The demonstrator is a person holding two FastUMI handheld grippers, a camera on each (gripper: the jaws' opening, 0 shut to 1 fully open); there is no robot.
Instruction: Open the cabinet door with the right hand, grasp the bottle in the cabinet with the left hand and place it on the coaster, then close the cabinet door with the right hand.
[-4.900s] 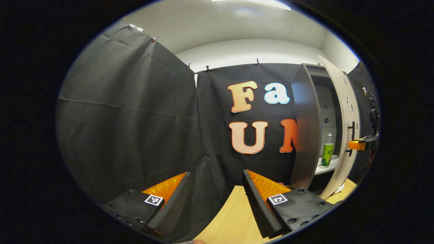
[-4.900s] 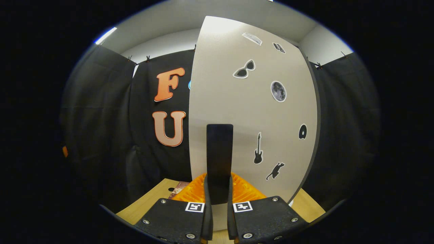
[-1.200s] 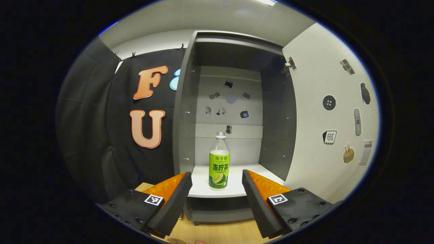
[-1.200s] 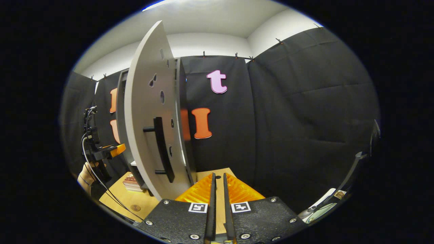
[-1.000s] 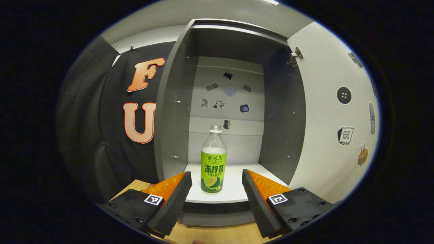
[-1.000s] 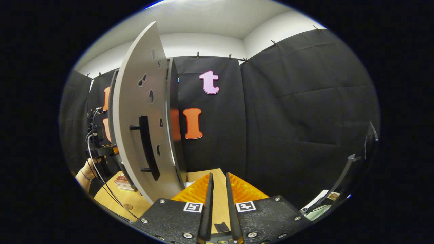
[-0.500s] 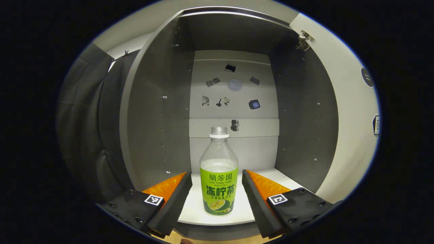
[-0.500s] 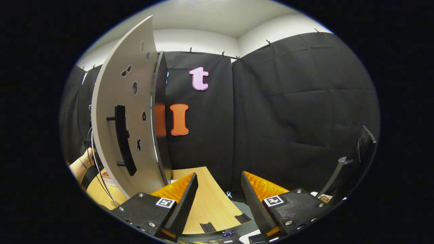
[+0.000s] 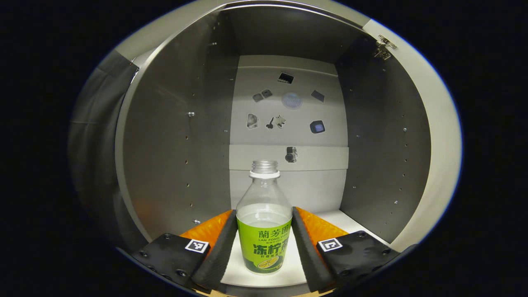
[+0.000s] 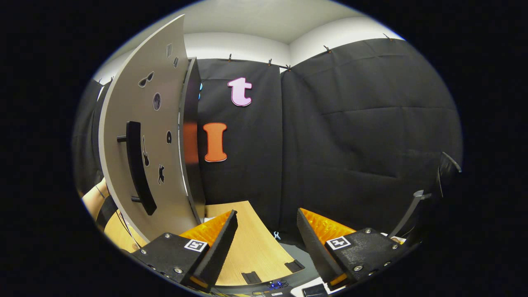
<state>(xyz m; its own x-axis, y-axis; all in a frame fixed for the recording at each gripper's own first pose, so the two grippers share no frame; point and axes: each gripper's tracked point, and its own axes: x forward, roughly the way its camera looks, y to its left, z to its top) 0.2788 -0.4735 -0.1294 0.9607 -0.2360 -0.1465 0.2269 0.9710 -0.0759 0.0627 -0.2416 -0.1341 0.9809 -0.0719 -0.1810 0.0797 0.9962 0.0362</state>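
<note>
Cabinet door (image 10: 165,136) swung open, left hand-held gripper (image 9: 264,243) closed around bottle (image 9: 264,231) on shelf (image 9: 354,222), right hand-held gripper (image 10: 264,239) wide open, empty; coaster placement, door closing pending.

Strong fisheye distortion bows every straight edge outward toward the rim. In the left gripper view the grey cabinet interior (image 9: 181,136) is evenly but dimly lit, its top panel at 12 o'clock darkest; the pale back panel (image 9: 288,181) and white shelf (image 9: 350,220) are brightest. The clear plastic bottle with green label (image 9: 264,231) is sharp. In the right gripper view the white ceiling (image 10: 247,20) at 12 o'clock glows, the pale open cabinet door (image 10: 144,136) at 9 o'clock catches soft light, and the light wooden tabletop (image 10: 247,247) shows no hard shadow.
</note>
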